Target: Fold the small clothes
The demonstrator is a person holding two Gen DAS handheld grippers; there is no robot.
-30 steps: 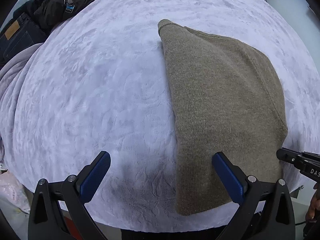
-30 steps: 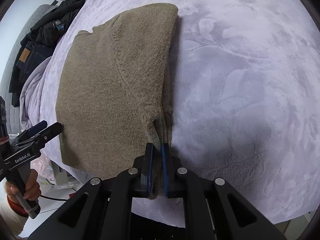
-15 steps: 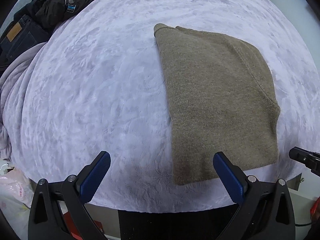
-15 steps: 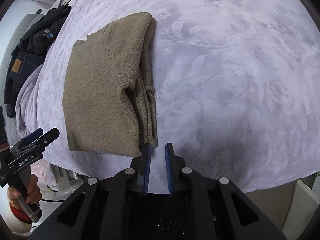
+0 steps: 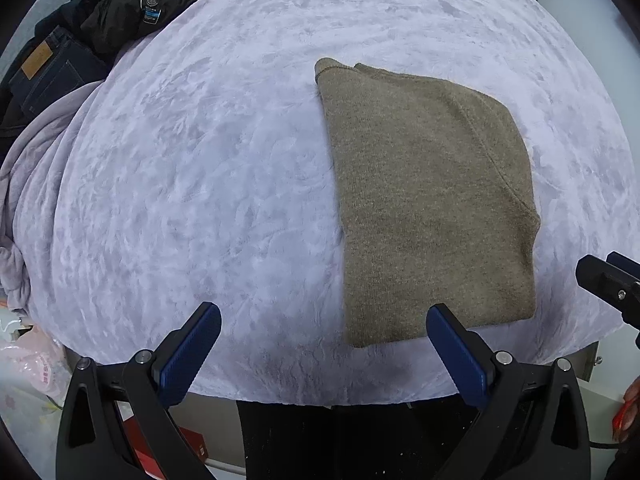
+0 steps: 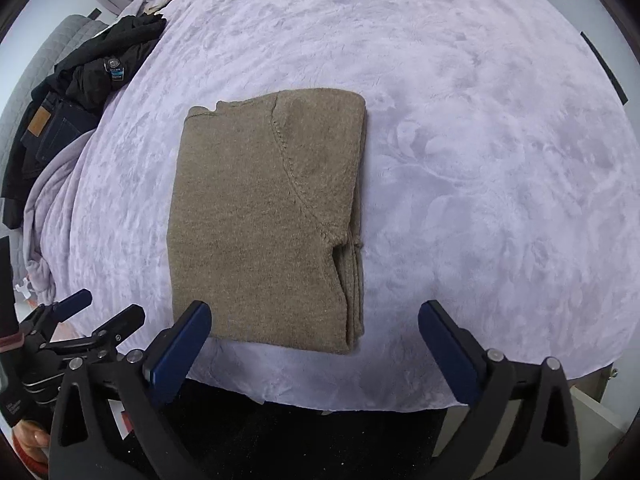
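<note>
Blue-padded, the left gripper [image 5: 323,350] and right gripper [image 6: 315,346] both gape wide, holding nothing. Past them the folded brown sweater [image 6: 268,220] lies near the lilac blanket's [image 6: 480,160] front edge. A dark clothes pile [image 5: 100,28], partly cut off, sits at the far left corner.

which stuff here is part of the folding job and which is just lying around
Job: folded brown sweater, left tongs, right tongs, both open.
Lying about: black jacket, dark jeans, lilac blanket underneath.
</note>
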